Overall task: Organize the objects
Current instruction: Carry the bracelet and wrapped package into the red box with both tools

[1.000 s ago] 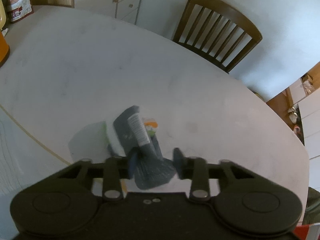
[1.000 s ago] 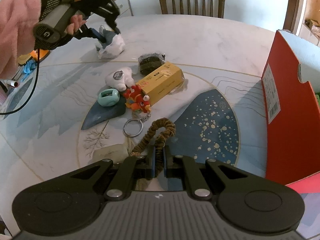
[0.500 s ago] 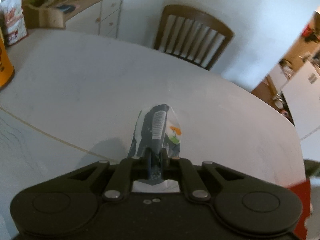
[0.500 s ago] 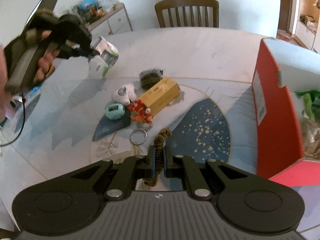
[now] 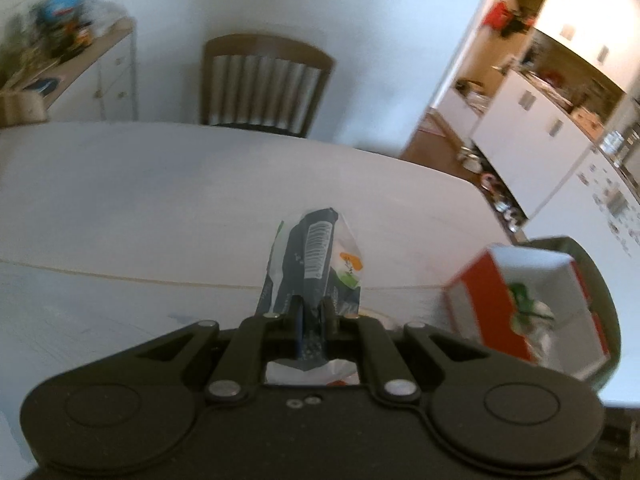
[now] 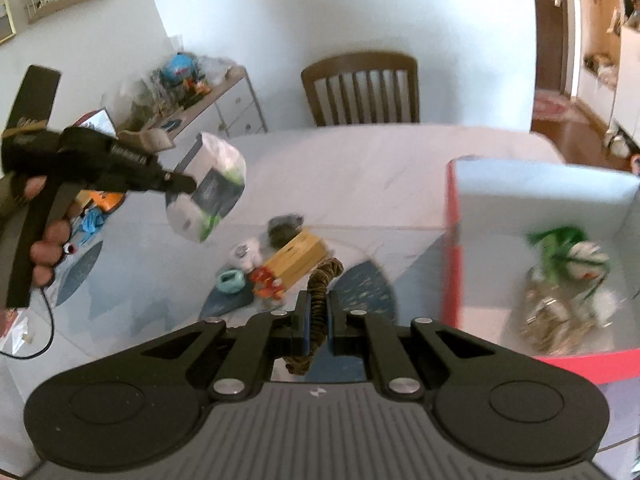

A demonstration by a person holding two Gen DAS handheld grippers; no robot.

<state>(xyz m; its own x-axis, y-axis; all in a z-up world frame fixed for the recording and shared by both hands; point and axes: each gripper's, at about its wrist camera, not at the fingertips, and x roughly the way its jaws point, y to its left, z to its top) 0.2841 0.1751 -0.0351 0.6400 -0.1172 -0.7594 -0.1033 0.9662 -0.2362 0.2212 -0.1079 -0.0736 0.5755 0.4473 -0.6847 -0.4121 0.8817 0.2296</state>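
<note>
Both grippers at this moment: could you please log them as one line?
left gripper: shut on packet, lifted | right gripper: shut on braided cord | red box: open, right

Matte black plastic is forming both tools: the right claw is showing blue pads, silver pivot screws and a ribbed grey body, while the left claw is trailing a thin black cable below its handle.
</note>
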